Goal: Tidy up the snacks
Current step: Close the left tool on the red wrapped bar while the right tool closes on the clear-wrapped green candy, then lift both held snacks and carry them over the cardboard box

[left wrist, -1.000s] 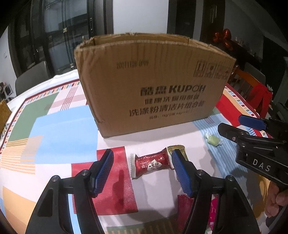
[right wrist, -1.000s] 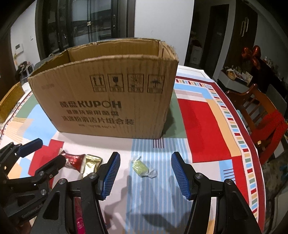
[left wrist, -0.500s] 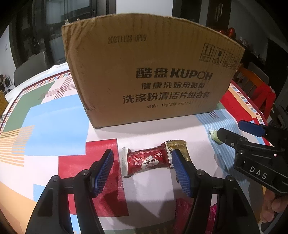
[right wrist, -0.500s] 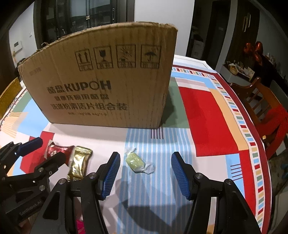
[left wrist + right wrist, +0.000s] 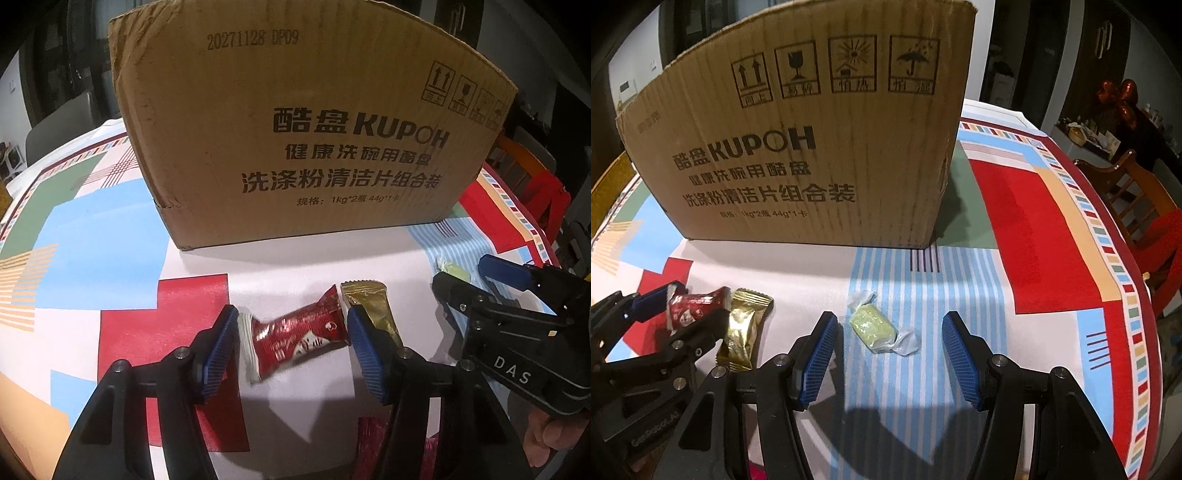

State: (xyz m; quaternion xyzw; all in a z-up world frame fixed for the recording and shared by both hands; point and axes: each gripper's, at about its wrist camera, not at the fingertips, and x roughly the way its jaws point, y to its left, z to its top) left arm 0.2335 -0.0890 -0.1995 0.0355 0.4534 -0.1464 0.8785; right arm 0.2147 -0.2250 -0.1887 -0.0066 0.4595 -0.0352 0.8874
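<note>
Patchwork-coloured tablecloth (image 5: 1027, 206) carrying a KUPOH cardboard box (image 5: 295, 122), left gripper (image 5: 290, 341) just narrowing, red candy wrapper (image 5: 295, 338) lying between its pads, gold packet (image 5: 742, 328) beside, right gripper (image 5: 890, 349) standing half-open around green candy (image 5: 870, 325), neither touching.

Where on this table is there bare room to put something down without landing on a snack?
Free: the tablecloth right of the cardboard box, and the blue patch left of it. Crowded: in front of the box, where the red snack, gold packet and green candy lie.
</note>
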